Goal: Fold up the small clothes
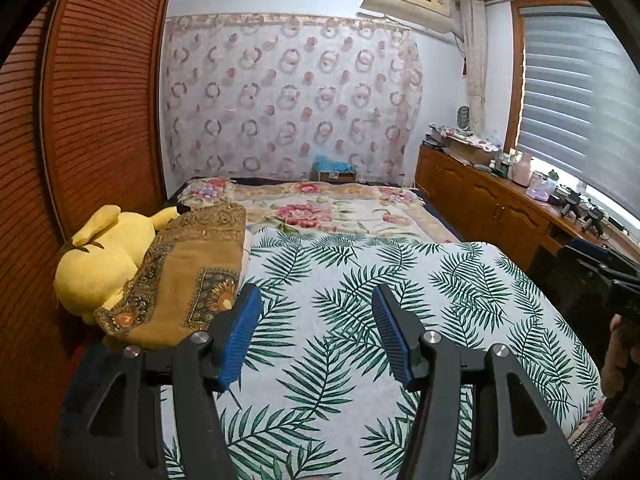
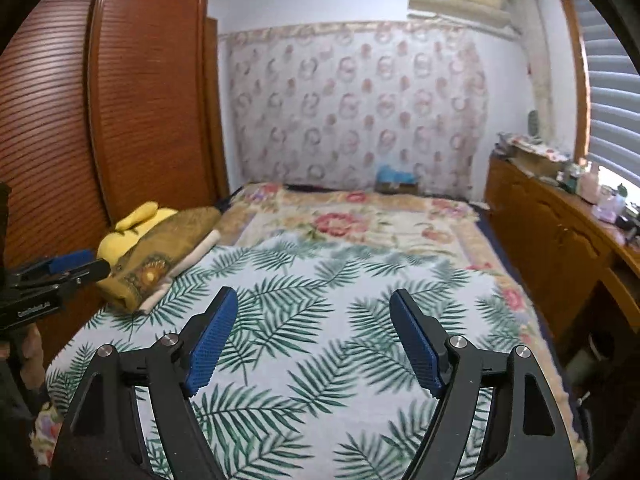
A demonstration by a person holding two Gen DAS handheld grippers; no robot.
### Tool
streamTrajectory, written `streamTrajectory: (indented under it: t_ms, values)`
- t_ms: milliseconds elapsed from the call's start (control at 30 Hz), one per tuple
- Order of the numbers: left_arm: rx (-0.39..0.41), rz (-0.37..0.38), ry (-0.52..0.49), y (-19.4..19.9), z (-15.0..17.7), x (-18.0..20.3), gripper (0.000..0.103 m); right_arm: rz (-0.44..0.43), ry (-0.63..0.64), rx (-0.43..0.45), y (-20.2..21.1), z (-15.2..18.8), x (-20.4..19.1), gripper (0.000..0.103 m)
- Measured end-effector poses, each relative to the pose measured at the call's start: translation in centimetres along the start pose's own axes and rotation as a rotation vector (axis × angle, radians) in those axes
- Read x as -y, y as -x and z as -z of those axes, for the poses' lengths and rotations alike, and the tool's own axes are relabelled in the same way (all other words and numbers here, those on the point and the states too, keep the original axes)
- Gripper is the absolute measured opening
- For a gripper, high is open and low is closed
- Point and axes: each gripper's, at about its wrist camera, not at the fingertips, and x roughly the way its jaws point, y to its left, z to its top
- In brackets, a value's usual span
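Note:
A white cloth with green palm leaves (image 1: 360,304) lies spread flat on the bed; it also shows in the right wrist view (image 2: 320,320). My left gripper (image 1: 316,300) is open and empty, held above the near part of that cloth. My right gripper (image 2: 314,300) is open and empty above the same cloth. The right gripper shows at the right edge of the left wrist view (image 1: 608,276), and the left gripper shows at the left edge of the right wrist view (image 2: 60,272). No small garment is visible in either view.
A yellow plush toy (image 1: 100,264) and a folded brown patterned blanket (image 1: 192,280) lie at the bed's left side. A floral blanket (image 1: 320,212) covers the far bed. A wooden wardrobe (image 1: 80,120) stands left, a cluttered wooden cabinet (image 1: 500,204) right.

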Motion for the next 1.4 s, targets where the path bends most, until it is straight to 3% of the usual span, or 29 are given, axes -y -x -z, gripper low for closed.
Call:
streamTrajectory:
  t_ms: [300, 1400]
  values:
    - [0.004, -0.006, -0.030, 0.4, -0.3, 1.3, 0.057, 0.029, -0.030, 0.027, 1.7, 0.3, 1.1, 0.080]
    - [0.009, -0.013, -0.046, 1.1, -0.4, 1.5, 0.057, 0.045, -0.044, 0.018, 1.5, 0.9, 1.4, 0.080]
